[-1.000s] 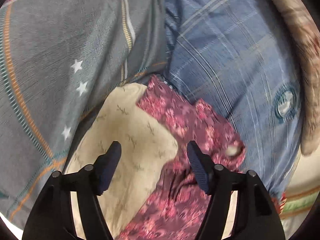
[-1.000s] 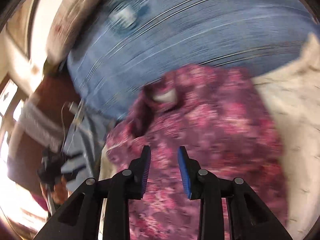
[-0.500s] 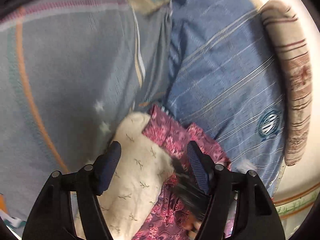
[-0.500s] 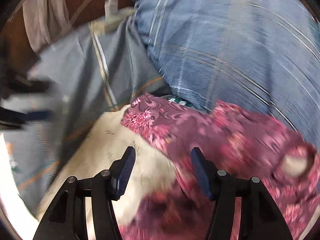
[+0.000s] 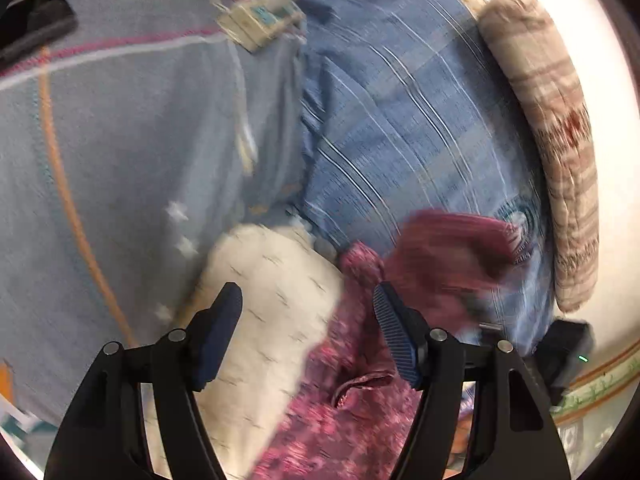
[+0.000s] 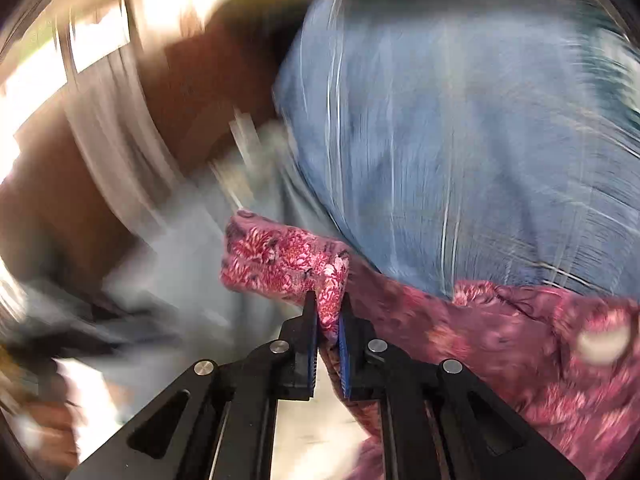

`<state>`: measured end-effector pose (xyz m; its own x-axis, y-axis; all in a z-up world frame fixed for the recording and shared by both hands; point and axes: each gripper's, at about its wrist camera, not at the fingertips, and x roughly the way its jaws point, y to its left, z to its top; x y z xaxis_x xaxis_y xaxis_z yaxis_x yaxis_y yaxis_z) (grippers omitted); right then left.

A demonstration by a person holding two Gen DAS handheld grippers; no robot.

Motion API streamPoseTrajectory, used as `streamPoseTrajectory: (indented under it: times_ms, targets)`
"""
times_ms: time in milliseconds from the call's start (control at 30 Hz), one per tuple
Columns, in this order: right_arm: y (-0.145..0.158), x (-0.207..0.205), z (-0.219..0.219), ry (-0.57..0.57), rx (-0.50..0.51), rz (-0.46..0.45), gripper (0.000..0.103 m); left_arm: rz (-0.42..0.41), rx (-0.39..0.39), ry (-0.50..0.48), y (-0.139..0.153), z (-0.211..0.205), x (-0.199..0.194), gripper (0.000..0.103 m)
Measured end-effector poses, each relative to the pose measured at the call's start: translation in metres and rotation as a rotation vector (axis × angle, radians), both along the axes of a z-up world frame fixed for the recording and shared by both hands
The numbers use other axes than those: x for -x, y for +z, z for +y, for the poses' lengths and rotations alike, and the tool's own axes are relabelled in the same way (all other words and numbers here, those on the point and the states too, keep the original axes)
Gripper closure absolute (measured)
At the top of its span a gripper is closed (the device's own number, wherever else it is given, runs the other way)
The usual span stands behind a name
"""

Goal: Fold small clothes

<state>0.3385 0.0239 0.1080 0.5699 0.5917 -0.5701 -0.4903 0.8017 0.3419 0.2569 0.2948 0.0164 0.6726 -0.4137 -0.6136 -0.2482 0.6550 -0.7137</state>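
Observation:
A pink floral garment [image 5: 352, 412] lies beside a cream patterned cloth [image 5: 272, 312] on the bed. My left gripper [image 5: 308, 328] is open above where the two meet, holding nothing. My right gripper [image 6: 329, 320] is shut on a corner of the floral garment [image 6: 288, 264] and holds that corner lifted; the rest of the garment trails to the right. In the left wrist view the lifted part shows as a blurred pink fold [image 5: 448, 248] over the blue cloth.
A grey striped bedsheet [image 5: 120, 168] with stars covers the left. A blue plaid cloth [image 5: 400, 128] lies behind the garments, also in the right wrist view [image 6: 480, 140]. A striped pillow [image 5: 560, 120] runs along the right edge. A small box [image 5: 260, 20] sits far back.
My right gripper closed on a corner of the floral garment and lifted it. My left gripper stayed open and rose, so the cloths look smaller.

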Motion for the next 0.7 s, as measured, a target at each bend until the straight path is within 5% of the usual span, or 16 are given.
streamPoseTrajectory:
  times_ms: [100, 167, 333, 500, 600, 700]
  targets:
    - [0.036, 0.033, -0.092, -0.106, -0.149, -0.029, 0.095, -0.008, 0.037, -0.082, -0.001, -0.045, -0.003, 0.035]
    - [0.035, 0.050, -0.154, -0.206, -0.223, 0.003, 0.095, 0.010, 0.053, -0.134, -0.007, -0.080, -0.006, 0.031]
    - [-0.042, 0.080, -0.309, -0.550, -0.288, 0.200, 0.095, 0.093, 0.083, -0.220, -0.035, -0.152, -0.018, 0.031]
    - [-0.118, 0.095, -0.377, -0.660, -0.353, 0.378, 0.094, 0.201, 0.128, -0.157, -0.061, -0.156, -0.030, 0.031]
    - [-0.124, 0.093, -0.382, -0.627, -0.389, 0.373, 0.094, 0.208, 0.215, -0.171, -0.059, -0.161, -0.022, 0.030]
    - [-0.109, 0.077, -0.367, -0.585, -0.407, 0.343, 0.094, 0.137, 0.133, -0.237, -0.037, -0.182, -0.008, 0.030]
